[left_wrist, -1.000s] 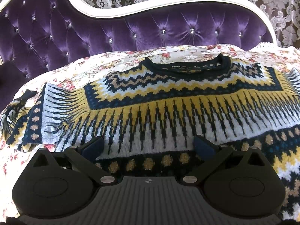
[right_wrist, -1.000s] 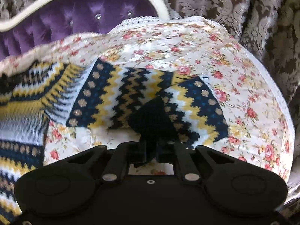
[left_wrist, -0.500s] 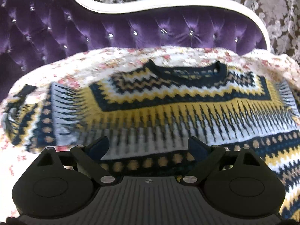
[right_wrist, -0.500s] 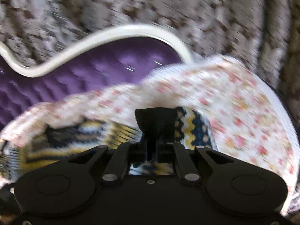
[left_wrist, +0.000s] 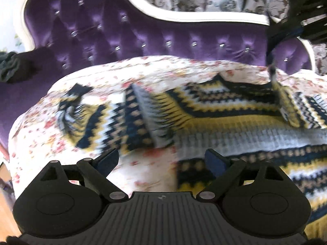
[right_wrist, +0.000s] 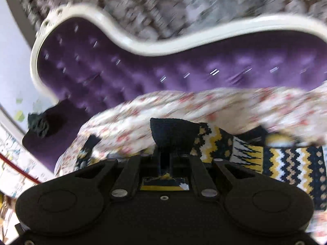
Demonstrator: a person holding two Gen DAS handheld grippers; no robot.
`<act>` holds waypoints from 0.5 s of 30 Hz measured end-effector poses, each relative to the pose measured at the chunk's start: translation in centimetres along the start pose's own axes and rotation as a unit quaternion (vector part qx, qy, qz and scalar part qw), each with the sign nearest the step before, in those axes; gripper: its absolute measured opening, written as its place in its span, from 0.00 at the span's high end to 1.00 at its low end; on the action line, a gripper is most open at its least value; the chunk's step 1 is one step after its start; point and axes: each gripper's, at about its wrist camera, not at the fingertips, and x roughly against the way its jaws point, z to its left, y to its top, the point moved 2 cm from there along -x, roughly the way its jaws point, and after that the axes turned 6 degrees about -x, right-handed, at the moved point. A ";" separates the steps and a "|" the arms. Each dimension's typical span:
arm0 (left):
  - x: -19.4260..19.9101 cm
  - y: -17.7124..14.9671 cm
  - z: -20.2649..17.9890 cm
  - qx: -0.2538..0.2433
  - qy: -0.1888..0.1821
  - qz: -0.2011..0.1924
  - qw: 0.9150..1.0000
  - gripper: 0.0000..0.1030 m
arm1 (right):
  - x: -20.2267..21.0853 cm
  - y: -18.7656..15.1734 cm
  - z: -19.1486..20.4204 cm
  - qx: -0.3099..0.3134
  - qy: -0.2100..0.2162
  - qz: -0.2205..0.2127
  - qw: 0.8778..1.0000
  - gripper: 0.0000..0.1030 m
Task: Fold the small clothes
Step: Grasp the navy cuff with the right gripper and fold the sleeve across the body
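Sweater [left_wrist: 235, 122] lies spread on the floral bedspread [left_wrist: 102, 81], filling the left wrist view from 9 to 3 o'clock, below the purple tufted headboard [left_wrist: 143, 34]. Your left gripper [left_wrist: 161, 161] hovers over its near edge, jaws spread wide with nothing between them. Your right gripper [right_wrist: 164, 159] has its jaws pressed together, pinching the dark cuff [right_wrist: 173, 132] of one sleeve; in the left view that sleeve rises at 2 o'clock, off the bed and over the sweater's body. Right view is motion-blurred.
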 end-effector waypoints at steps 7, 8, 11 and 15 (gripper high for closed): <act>-1.1 -1.8 3.2 0.014 0.020 0.023 0.999 0.11 | -7.8 -3.9 2.4 0.004 -0.004 0.050 0.999 0.85; -1.1 -1.9 3.4 0.015 0.022 0.024 0.999 0.11 | -8.4 -4.4 2.3 0.004 -0.006 0.052 0.999 0.80; -1.3 -2.2 4.1 0.020 0.026 0.029 0.999 0.11 | -9.9 -5.4 2.0 -0.003 0.001 0.057 0.998 0.62; -1.5 -2.3 4.3 0.020 0.028 0.031 0.999 0.11 | -9.3 -6.2 1.3 -0.005 0.005 0.043 0.999 0.25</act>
